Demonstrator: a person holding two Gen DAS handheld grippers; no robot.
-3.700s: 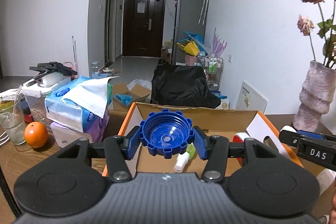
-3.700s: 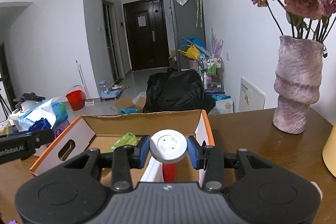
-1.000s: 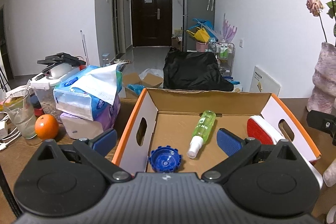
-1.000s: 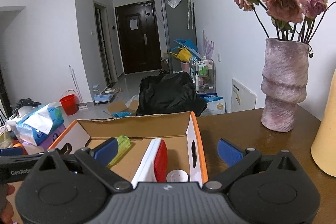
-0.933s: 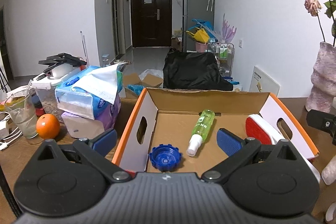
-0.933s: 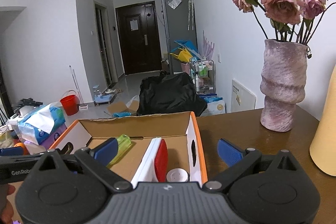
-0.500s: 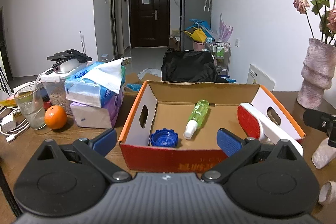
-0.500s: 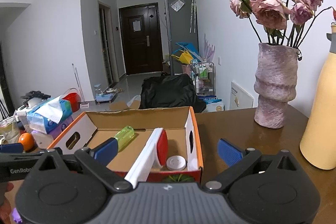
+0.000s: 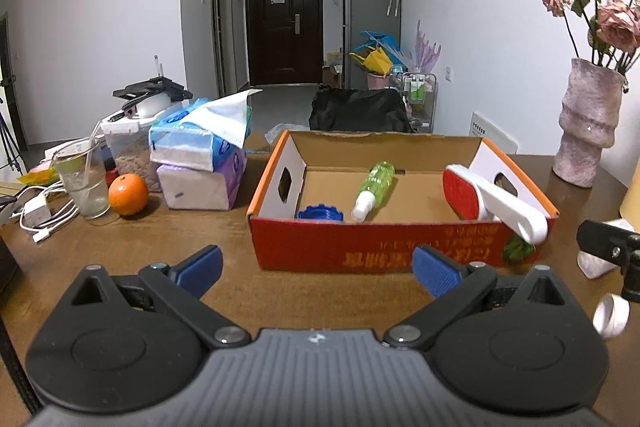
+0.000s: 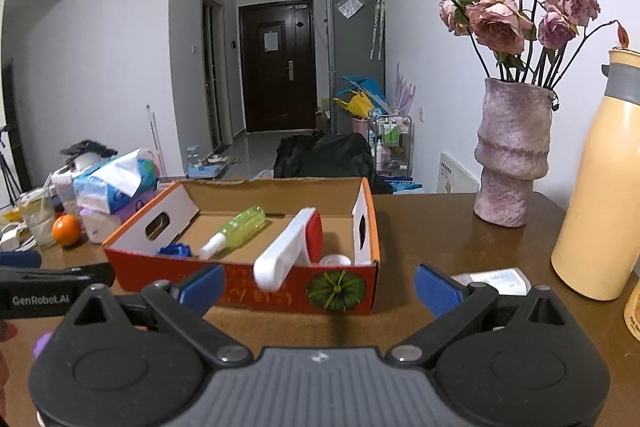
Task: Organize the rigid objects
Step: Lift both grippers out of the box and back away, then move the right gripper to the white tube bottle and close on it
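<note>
Left wrist: cardboard box (image 9: 376, 255) beyond spread, empty left gripper (image 9: 318, 269).

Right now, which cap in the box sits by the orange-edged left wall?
The blue cap, ridged, in the near-left corner. The white cap sits far right, behind the white-and-red brush.

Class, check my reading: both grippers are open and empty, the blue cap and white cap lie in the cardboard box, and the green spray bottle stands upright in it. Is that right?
One detail is wrong. The green spray bottle lies on its side on the floor of the cardboard box, as the left wrist view shows. The rest holds: left gripper and right gripper are open and empty, and the blue cap and white cap lie in the box.
</note>
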